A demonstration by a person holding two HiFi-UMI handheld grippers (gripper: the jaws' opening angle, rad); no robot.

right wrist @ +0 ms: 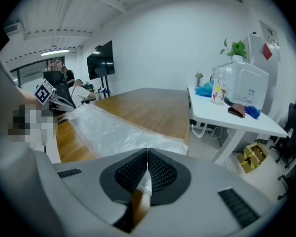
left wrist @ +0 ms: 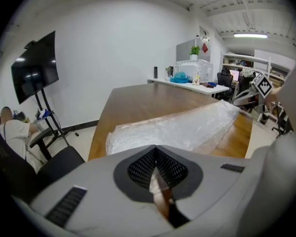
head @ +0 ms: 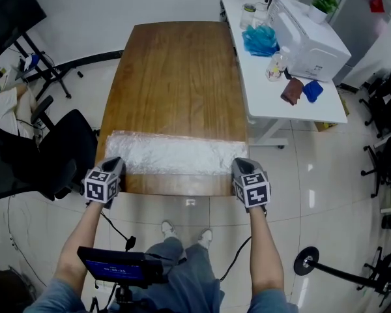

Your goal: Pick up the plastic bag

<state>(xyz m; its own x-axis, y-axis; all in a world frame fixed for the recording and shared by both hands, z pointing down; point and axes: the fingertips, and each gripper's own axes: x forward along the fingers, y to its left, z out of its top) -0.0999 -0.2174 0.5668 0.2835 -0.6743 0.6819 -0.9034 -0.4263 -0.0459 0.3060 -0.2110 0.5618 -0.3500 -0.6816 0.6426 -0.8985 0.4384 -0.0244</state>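
Roughly crosswise, plastic bag (head: pixel 173 154), long axis left-right

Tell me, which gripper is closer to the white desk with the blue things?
Right. The right gripper pinches a corner of the plastic bag near the white desk; the left gripper holds the opposite corner, across the wooden table.

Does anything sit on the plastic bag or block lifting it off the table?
Nothing visible does. The left gripper and right gripper are each shut on a near corner of the plastic bag; nothing lies on it, and the wooden table beyond is bare.
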